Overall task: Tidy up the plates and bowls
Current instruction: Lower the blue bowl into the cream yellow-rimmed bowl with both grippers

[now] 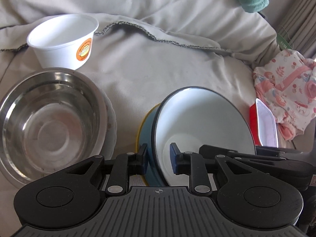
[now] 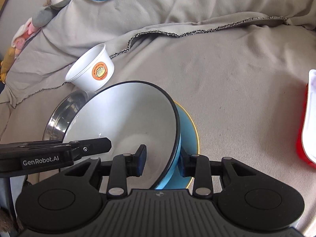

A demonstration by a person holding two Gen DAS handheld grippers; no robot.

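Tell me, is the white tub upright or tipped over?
Upright. The white tub stands on its base on the cloth, mouth up, behind the steel bowl. Its inside looks empty.

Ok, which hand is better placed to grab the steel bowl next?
Left. The steel bowl sits right beside the left gripper, on its left. From the right gripper, the blue bowl and the left gripper lie in the way. Both grip the blue bowl now.
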